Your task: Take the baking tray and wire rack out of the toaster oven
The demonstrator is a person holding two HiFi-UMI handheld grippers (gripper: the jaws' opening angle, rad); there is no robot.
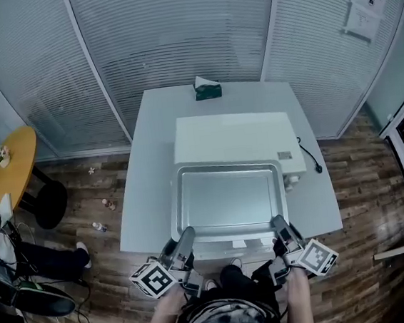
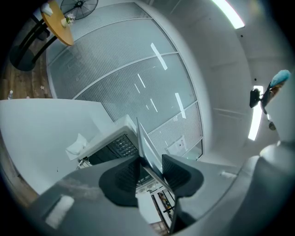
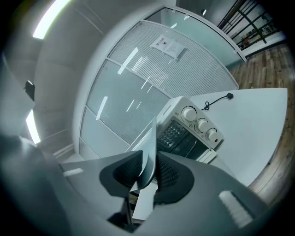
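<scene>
Baking tray [image 1: 227, 197] is hanging out of the toaster oven [image 1: 235, 136], carried in the air over the oven's front and above the table [image 1: 148, 198]. 2 grippers are sharing the load: the left gripper [image 1: 184, 239] is pinching the near rim by its left corner, and the right gripper [image 1: 281, 228] is doing the same at the right corner.

The left gripper view is showing the tray's thin rim [image 2: 148, 152] running edge-on between the 2 pads, which are clamped onto it. The right gripper view is showing the same thing, with the rim [image 3: 150, 152] squeezed between its pads.

The tray's long axis is running across the person, from 1 gripper to the other, and the whole sheet is reaching away from the fingertips toward the oven. Neither hand is nearer; each is sitting at its own end of the near edge, so any set-down is likely calling for both to travel together and keep the sheet level.

A dark grid is showing in the oven mouth [image 3: 171, 133], probably the wire rack, not yet taken out.
</scene>
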